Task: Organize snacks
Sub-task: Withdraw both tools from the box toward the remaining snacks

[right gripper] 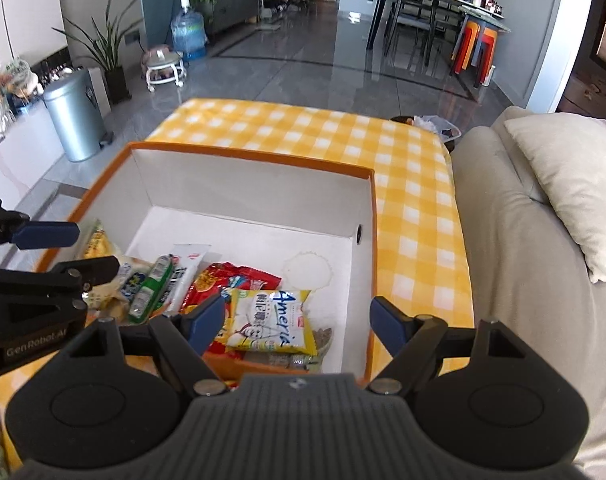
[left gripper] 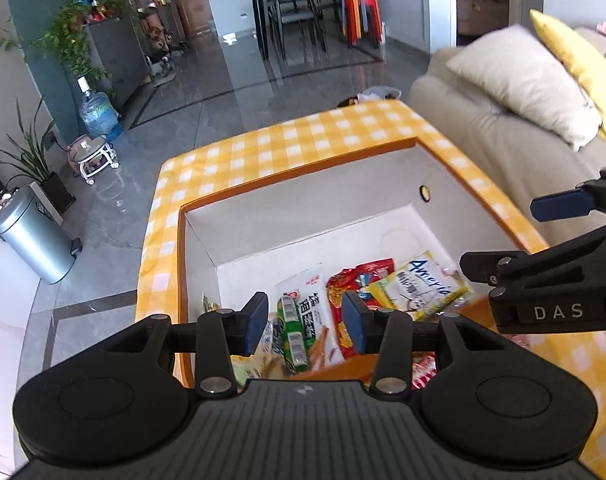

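An orange-rimmed box (left gripper: 295,172) with white inside walls (right gripper: 259,184) stands on a yellow checked tablecloth. Several snack packets lie in its near half: a yellow "Ameria" bag (left gripper: 421,288) (right gripper: 273,320), a red packet (left gripper: 361,276) (right gripper: 235,276), a white packet (left gripper: 307,292) and a green stick (left gripper: 293,336) (right gripper: 151,288). My left gripper (left gripper: 305,326) is open and empty above the box's near edge. My right gripper (right gripper: 297,322) is open wide and empty above the yellow bag. Each gripper shows at the other view's side.
The checked table (right gripper: 303,128) runs beyond the box. A beige sofa (right gripper: 523,240) with pillows (left gripper: 523,80) stands on the right. A metal bin (right gripper: 77,120), plants, a water jug (left gripper: 99,114) and a dining table (right gripper: 443,12) are across the grey floor.
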Demonstrator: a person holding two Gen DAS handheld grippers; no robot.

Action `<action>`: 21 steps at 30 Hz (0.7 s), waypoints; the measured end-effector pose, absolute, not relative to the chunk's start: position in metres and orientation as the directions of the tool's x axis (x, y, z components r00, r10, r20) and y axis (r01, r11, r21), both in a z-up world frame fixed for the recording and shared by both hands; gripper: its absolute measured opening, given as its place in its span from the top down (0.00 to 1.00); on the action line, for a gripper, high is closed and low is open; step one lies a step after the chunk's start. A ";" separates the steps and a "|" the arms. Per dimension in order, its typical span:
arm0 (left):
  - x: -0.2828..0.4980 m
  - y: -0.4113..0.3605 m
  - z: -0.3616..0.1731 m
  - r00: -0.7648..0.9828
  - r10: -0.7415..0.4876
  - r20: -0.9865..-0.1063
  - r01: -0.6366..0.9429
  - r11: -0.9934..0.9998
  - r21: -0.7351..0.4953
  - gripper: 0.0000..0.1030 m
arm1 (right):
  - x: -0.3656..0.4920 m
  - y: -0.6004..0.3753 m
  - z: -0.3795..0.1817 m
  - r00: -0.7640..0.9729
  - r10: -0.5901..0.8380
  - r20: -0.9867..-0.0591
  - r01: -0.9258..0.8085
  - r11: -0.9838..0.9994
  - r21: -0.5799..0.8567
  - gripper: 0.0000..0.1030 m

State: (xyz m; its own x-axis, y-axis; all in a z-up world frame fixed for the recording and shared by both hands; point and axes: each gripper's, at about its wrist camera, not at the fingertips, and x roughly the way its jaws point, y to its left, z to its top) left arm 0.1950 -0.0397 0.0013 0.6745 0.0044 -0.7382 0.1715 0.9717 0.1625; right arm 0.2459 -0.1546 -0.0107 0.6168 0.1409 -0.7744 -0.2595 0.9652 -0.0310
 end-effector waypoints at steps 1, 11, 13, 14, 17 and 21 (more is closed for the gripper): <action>0.190 -0.040 0.003 0.679 0.004 -0.734 0.167 0.973 0.159 0.51 | 0.241 -0.155 -0.009 0.621 0.145 -0.770 -0.261 0.965 -0.028 0.25; 0.143 -0.041 -0.002 0.666 -0.029 -0.745 0.152 0.983 0.098 0.50 | 0.197 -0.167 -0.003 0.642 0.157 -0.750 -0.252 0.968 -0.014 0.25; 0.136 -0.041 -0.005 0.660 -0.036 -0.751 0.148 0.985 0.083 0.50 | 0.189 -0.171 -0.004 0.640 0.159 -0.752 -0.245 0.969 -0.004 0.25; 0.133 -0.042 -0.007 0.655 -0.041 -0.754 0.148 0.986 0.075 0.50 | 0.184 -0.174 -0.005 0.638 0.160 -0.753 -0.240 0.971 0.003 0.25; 0.122 -0.043 -0.013 0.638 -0.058 -0.768 0.156 0.986 0.055 0.50 | 0.171 -0.180 -0.007 0.637 0.160 -0.754 -0.224 0.974 0.017 0.26; 0.110 -0.048 -0.023 0.607 -0.084 -0.790 0.173 0.985 0.028 0.50 | 0.157 -0.189 -0.012 0.628 0.153 -0.763 -0.201 0.979 0.032 0.26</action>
